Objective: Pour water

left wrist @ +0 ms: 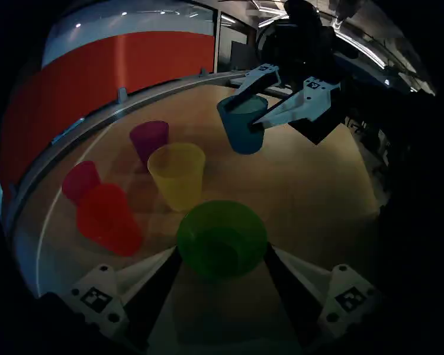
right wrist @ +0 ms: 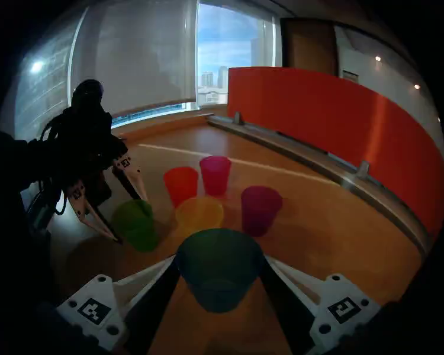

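The left gripper [left wrist: 221, 247] pinches the green cup [left wrist: 222, 236] between its fingers [left wrist: 136, 277], the right gripper [right wrist: 219, 260] likewise clamps the blue cup [right wrist: 219, 275], so I'd bring blue's rim over green's mouth, then tip slowly.

No legible text, number, brand name or label is present on any surface in either view. The only printed signs are black-and-white square code markers [left wrist: 97, 299] on the finger bases of the left gripper [left wrist: 222, 251] and the right gripper [right wrist: 219, 260]. Each marker carries a block pattern without characters.
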